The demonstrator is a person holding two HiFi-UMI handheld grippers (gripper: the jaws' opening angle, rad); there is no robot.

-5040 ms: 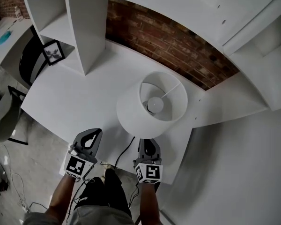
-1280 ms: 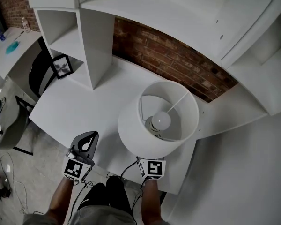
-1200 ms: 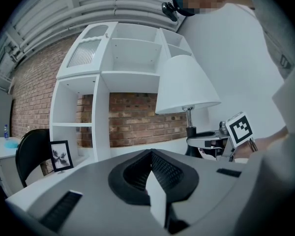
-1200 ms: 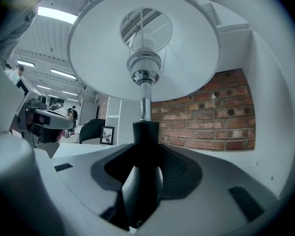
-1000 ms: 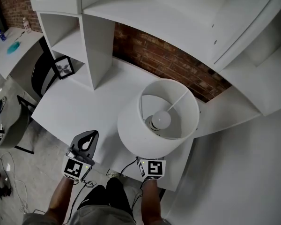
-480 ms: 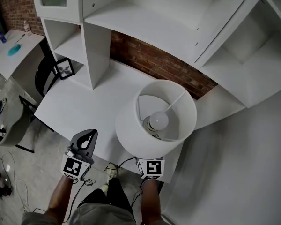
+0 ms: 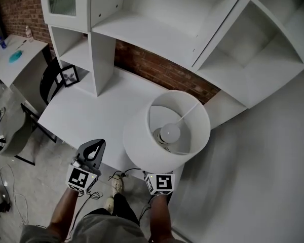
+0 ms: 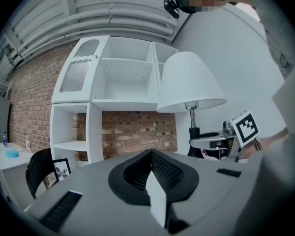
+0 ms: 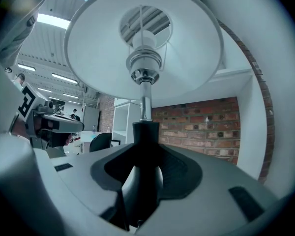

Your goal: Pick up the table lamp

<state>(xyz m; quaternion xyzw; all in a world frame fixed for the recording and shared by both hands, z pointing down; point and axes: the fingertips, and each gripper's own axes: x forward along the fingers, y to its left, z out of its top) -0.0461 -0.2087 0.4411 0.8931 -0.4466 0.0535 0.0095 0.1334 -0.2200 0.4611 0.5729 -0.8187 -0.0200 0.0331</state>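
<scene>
The table lamp has a wide white shade (image 7: 139,135), a bulb (image 7: 169,133), a chrome stem and a black foot (image 9: 145,146). My right gripper (image 9: 146,181) is shut on that black foot and holds the lamp upright in the air. In the head view the shade hides its jaws and only the marker cube (image 7: 159,183) shows. My left gripper (image 7: 97,145) hangs to the left of the lamp, apart from it, shut with nothing in it. From the left gripper view the lamp shade (image 8: 189,82) stands at the right, above the right gripper (image 8: 211,141).
A white desk (image 7: 91,110) lies below and ahead, against a brick wall (image 7: 157,67), with a white shelf unit (image 7: 142,24) above it. A framed picture (image 7: 68,76) and a black chair (image 7: 48,82) are at the left. A black cable (image 7: 121,173) hangs below the lamp.
Both grippers and the lamp have risen and come back from the desk, which now looks smaller and farther below. The right gripper's hold on the lamp's foot is unchanged.
</scene>
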